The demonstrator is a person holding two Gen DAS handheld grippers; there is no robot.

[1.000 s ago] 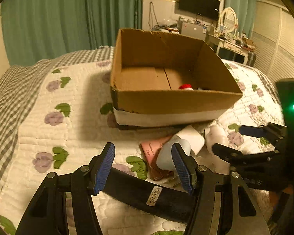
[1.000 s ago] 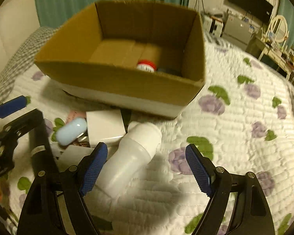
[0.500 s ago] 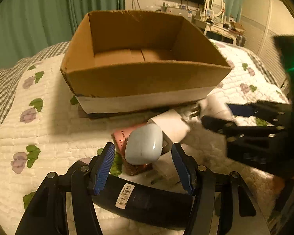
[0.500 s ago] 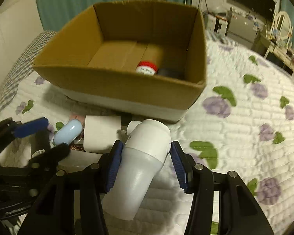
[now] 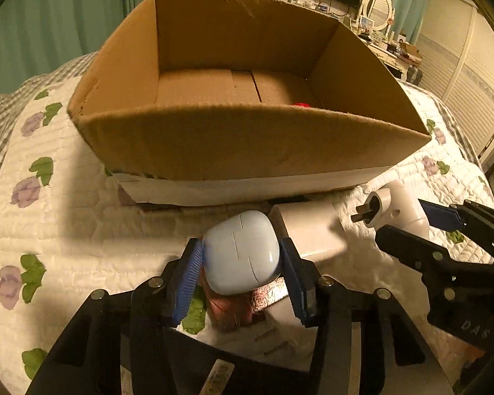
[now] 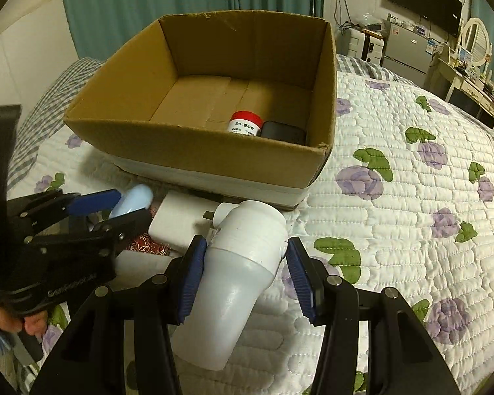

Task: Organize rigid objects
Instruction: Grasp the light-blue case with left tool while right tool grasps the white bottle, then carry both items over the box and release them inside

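1. Your left gripper [image 5: 242, 275] has its jaws closed around the pale blue case [image 5: 241, 252]; it sits between the pads, just in front of the cardboard box [image 5: 247, 144].
2. Your right gripper [image 6: 247, 275] has its jaws snug on the white pipe fitting [image 6: 243, 256], pads at the wide collar; it's lying on the quilt [image 6: 411, 214] by the box's near corner.
3. Box already holds a red-cap jar [image 6: 245, 124] and a dark item [image 6: 282, 133] in the right corner.
4. Risk: the case is rounded and smooth, so it could squirt out on lift if the grip is off-centre.
5. Risk: the fitting is tapered and tail-heavy, so it may pivot or slip.
6. Risk: the grippers are close together and the white block [image 5: 309, 230] sits between them. Lift clear of the box's front wall or you'll snag it.
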